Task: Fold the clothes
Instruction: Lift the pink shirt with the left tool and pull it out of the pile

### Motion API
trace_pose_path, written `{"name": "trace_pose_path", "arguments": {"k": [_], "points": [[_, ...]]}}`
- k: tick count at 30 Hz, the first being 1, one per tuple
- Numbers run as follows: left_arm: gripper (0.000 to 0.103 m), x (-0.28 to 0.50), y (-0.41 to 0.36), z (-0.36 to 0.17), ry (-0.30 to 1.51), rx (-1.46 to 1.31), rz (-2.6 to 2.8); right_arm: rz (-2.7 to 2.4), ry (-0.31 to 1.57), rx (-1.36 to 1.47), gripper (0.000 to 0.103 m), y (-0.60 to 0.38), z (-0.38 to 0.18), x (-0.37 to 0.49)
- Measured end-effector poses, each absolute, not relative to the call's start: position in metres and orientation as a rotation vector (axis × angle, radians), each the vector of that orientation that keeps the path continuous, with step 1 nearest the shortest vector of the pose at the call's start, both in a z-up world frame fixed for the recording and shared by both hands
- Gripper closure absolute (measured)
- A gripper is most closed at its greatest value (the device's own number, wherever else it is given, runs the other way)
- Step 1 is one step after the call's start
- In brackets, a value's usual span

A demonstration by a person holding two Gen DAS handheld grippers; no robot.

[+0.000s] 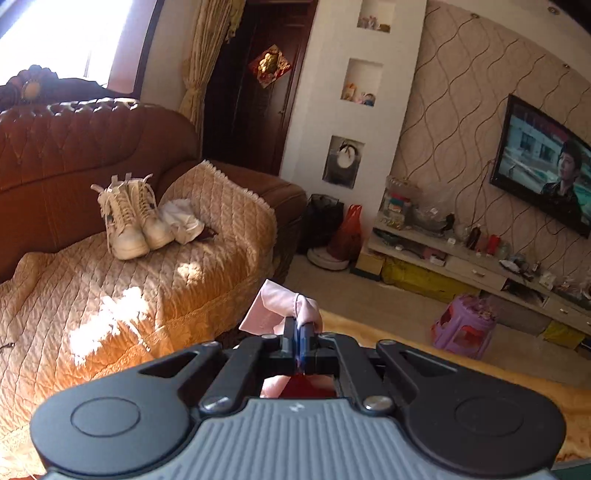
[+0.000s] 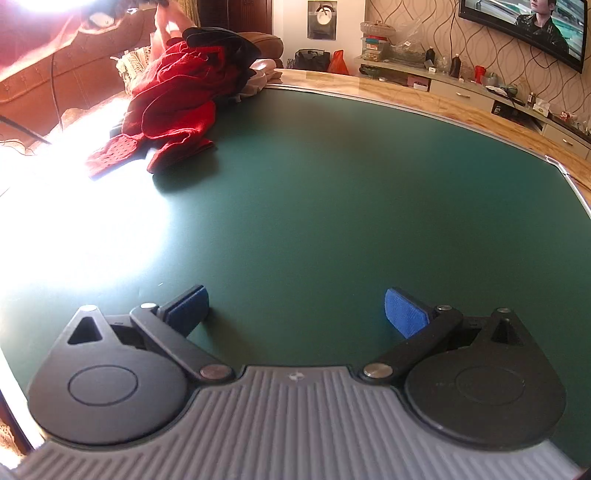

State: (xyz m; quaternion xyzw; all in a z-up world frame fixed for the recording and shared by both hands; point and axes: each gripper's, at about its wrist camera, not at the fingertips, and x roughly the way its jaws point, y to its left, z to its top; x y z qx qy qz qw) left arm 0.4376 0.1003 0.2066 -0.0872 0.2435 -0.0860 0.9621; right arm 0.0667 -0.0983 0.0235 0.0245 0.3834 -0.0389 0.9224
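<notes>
In the left wrist view my left gripper [image 1: 300,329] is shut on a fold of a pale pink garment [image 1: 275,304], which it holds up in the air with the sofa behind. Red cloth [image 1: 310,386] shows below, through the gripper's frame. The right wrist view has a heap of clothes at the far left of the green table [image 2: 332,192]: a red garment [image 2: 173,107] with a dark piece [image 2: 221,42] on top and pink cloth [image 2: 166,29] rising behind it. My right gripper [image 2: 295,312] hangs open low over the bare green top, with nothing between its blue pads.
A brown sofa with a quilted cover [image 1: 122,295] carries white sneakers [image 1: 133,221]. Beyond the table stand a purple stool [image 1: 463,325], a low TV cabinet [image 1: 480,266] crowded with bottles, and a wall TV [image 1: 543,166]. Sun glare washes out the table's left side [image 2: 66,221].
</notes>
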Motion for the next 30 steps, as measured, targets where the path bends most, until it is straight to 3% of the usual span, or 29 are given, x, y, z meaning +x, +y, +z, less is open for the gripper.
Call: {"name": "trace_pose_path", "arguments": {"k": [6,9,17,23,27,30], "points": [[0.103,0.34,0.051,0.311,0.381,-0.113,-0.39,-0.082,0.787,0.051,0.0,-0.099,0.023,0.066],[0.103,0.276,0.022,0.326,0.388,-0.05,-0.494,-0.082,0.787,0.051,0.0,-0.099,0.023,0.066],[0.102,0.12,-0.009,0.248,0.54,-0.055,-0.666,-0.156,0.845,0.093,0.0,-0.107,0.028,0.061],[0.102,0.018,-0.001,0.181,0.621,-0.082,-0.731,-0.174,0.827,0.218,0.0,-0.117,0.055,0.012],[0.102,0.008,0.024,0.159,0.719,-0.175,-0.73,-0.178,0.825,0.219,0.0,-0.121,0.071,-0.008],[0.102,0.042,0.045,0.183,0.699,-0.201,-0.69,-0.186,0.822,0.23,0.0,-0.126,0.08,-0.015]]}}
